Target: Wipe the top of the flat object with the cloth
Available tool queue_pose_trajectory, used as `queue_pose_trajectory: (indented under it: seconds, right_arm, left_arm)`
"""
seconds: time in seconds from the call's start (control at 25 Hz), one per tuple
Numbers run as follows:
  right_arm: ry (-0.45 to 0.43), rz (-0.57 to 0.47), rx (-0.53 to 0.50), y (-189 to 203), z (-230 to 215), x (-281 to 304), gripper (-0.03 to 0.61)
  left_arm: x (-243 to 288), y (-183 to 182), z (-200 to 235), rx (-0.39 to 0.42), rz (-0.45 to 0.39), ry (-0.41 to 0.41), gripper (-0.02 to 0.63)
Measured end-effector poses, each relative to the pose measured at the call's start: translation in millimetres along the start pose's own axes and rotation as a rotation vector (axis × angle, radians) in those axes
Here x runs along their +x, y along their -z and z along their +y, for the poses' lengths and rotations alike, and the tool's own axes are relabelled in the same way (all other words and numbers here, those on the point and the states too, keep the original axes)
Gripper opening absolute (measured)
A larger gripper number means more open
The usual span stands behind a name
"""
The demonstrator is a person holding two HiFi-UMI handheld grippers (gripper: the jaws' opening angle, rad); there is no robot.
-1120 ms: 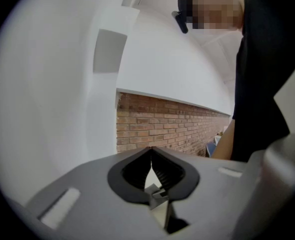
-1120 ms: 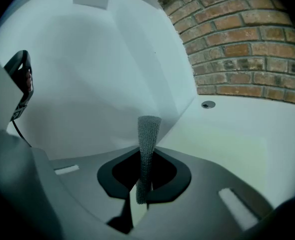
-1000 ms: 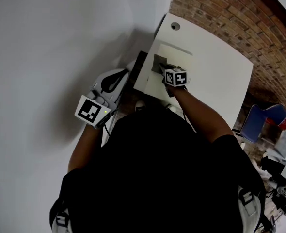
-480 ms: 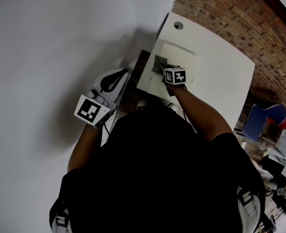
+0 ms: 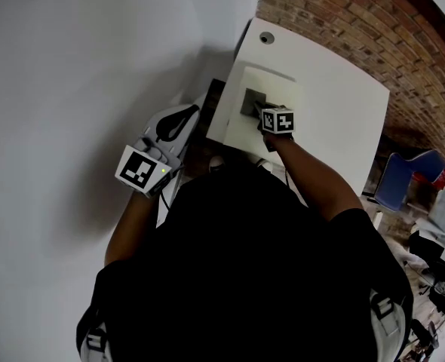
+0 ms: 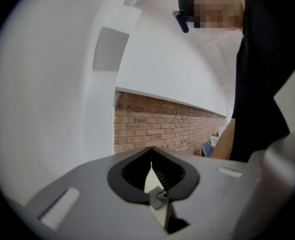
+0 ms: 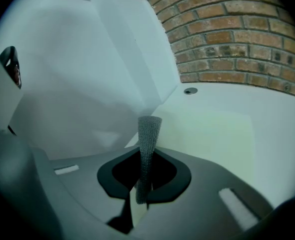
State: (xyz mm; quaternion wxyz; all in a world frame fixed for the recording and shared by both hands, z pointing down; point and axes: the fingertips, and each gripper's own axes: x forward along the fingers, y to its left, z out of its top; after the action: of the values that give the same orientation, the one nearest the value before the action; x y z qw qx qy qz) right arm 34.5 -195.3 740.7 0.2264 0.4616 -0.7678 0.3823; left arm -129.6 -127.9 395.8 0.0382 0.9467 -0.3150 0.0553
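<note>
1. The right gripper [image 7: 143, 181] pinches its jaws tight on the grey knitted cloth [image 7: 149, 134].
2. The pale flat square board [image 7: 215, 134] lies just under and ahead of the cloth, on the white table [image 7: 267, 114] (this hand is nearer).
3. The left gripper [image 6: 151, 174] is closed on nothing, off to the side.

White wall [image 5: 72, 66] crowds table's [image 5: 343, 104] left edge.
</note>
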Motion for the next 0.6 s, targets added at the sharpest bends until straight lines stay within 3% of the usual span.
queue_pose_trajectory:
  seconds: [0.6]
  right_arm:
    - [0.134, 0.008, 0.026, 24.9, -86.8, -56.9, 0.011]
  left_arm:
    - [44.8, 7.7, -23.9, 0.031, -0.017, 0.108, 0.002]
